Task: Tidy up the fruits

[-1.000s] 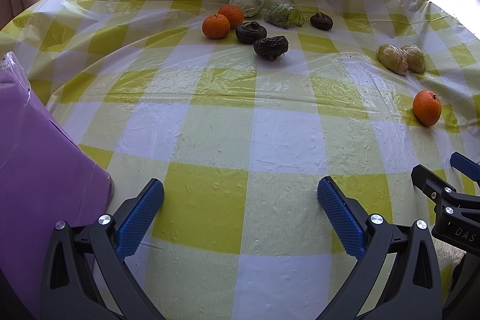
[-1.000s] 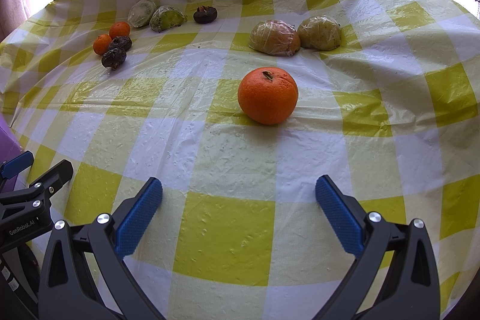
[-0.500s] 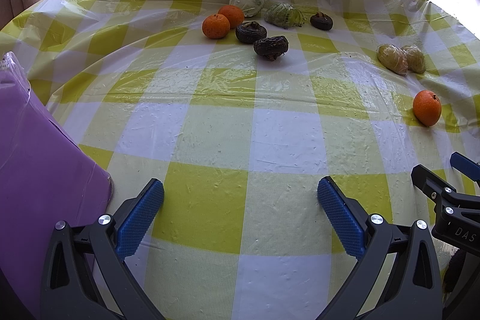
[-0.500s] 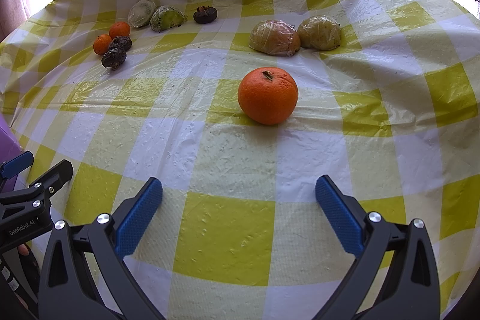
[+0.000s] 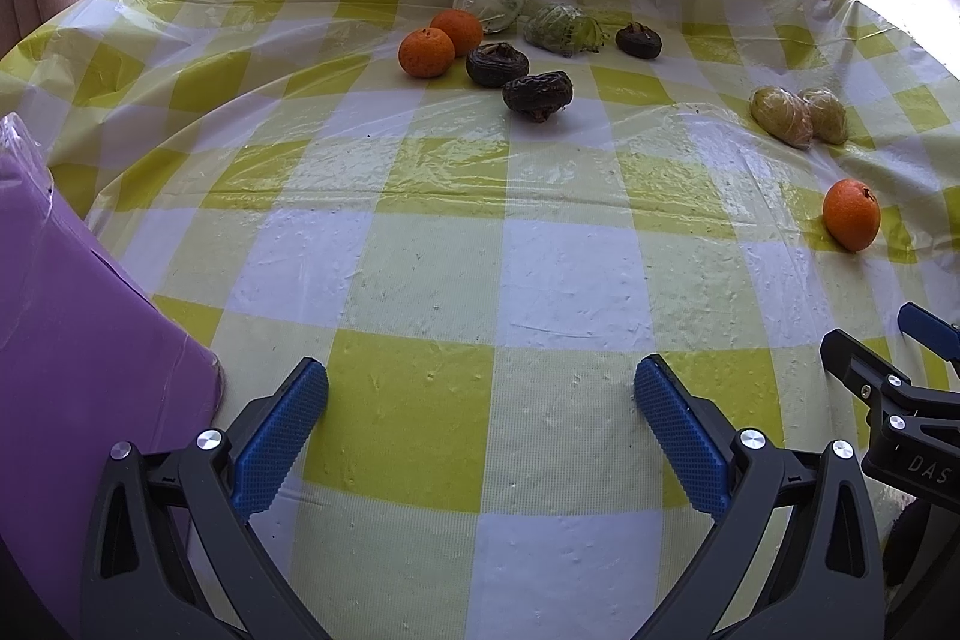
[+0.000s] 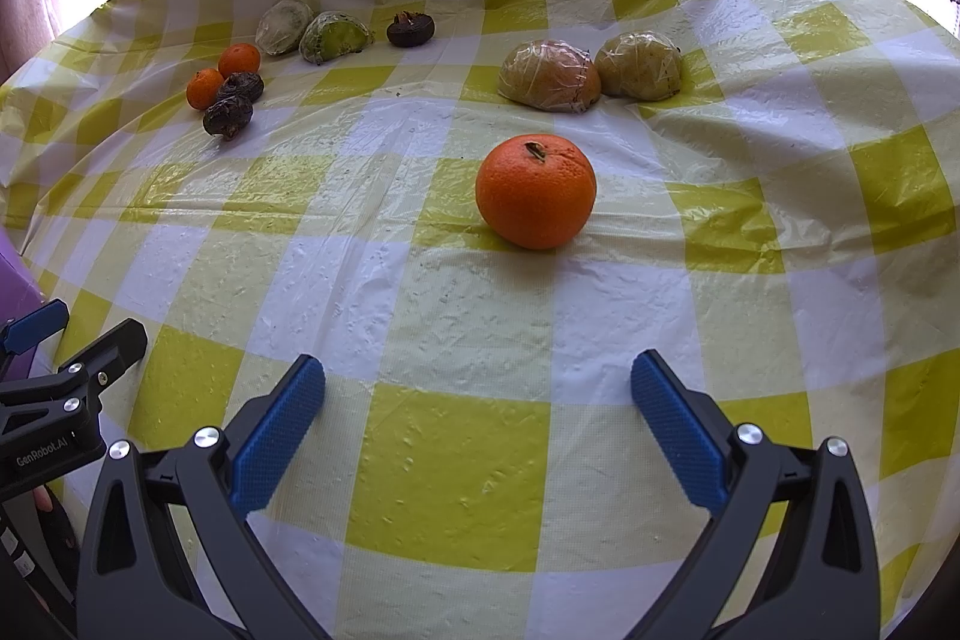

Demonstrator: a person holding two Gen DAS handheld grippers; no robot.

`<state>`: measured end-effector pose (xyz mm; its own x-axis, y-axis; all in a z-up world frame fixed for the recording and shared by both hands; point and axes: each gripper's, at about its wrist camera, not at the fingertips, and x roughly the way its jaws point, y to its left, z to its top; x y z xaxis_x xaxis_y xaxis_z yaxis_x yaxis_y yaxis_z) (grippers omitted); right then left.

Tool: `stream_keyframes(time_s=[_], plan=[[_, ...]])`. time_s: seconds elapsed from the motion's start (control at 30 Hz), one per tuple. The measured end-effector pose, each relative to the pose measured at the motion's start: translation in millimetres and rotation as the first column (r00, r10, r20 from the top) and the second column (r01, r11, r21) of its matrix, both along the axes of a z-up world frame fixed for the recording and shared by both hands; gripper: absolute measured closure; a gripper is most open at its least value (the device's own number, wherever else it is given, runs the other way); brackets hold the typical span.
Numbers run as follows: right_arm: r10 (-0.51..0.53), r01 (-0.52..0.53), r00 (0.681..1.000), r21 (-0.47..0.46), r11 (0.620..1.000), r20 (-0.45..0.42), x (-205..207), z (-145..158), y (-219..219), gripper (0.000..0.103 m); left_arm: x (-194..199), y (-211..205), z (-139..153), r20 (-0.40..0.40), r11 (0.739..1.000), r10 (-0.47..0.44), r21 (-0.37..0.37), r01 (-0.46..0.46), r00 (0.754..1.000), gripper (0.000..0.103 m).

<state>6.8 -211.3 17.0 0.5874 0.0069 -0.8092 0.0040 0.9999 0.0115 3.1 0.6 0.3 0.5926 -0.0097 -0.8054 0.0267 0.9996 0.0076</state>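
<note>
Fruits lie scattered on the checked tabletop (image 6: 456, 466) — sorting looks barely begun. Nearest, both tools are empty with fingers spread wide: the right tool (image 6: 477, 397) faces a lone orange (image 6: 536, 192) just ahead, and the left tool (image 5: 480, 406) sits beside a purple bag (image 5: 72, 340). Beyond the orange, two wrapped yellowish fruits (image 6: 591, 71) touch each other. Farther left, two small oranges (image 5: 441, 42) and two dark fruits (image 5: 517, 78) cluster together; behind them sit two wrapped green pieces (image 5: 528, 17) and a third dark fruit (image 5: 638, 40) — apart from its kind, as the lone orange is.
</note>
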Motion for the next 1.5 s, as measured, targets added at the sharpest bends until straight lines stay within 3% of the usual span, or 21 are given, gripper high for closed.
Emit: stream_keyframes(time_s=[0.6,0.8,0.97,1.23,1.5], plan=[[-0.001,0.001,1.000,-0.002,1.000,0.000,-0.1,-0.9,0.5,0.001,29.0,-15.6,3.6,-0.002,0.998,-0.015,-0.058,0.015,1.000,0.004],[-0.009,0.009,1.000,-0.003,1.000,0.001,-1.4,-1.9,-0.9,0.001,36.5,-19.8,3.6,-0.007,0.999,-0.017,-0.052,0.016,1.000,0.004],[-0.007,0.007,1.000,-0.003,1.000,-0.006,-5.0,-1.8,-1.7,0.001,39.5,-27.0,1.6,-0.026,1.000,-0.021,0.006,0.021,0.999,0.004],[0.036,-0.036,0.998,0.000,0.999,-0.048,8.6,-0.1,-2.7,0.001,40.8,-26.7,1.7,-0.029,1.000,-0.018,0.003,0.018,0.999,0.004],[0.021,-0.021,0.999,0.015,1.000,-0.038,29.1,1.4,-14.3,0.001,42.1,-26.7,1.7,-0.028,1.000,-0.012,0.003,0.012,1.000,0.004]])
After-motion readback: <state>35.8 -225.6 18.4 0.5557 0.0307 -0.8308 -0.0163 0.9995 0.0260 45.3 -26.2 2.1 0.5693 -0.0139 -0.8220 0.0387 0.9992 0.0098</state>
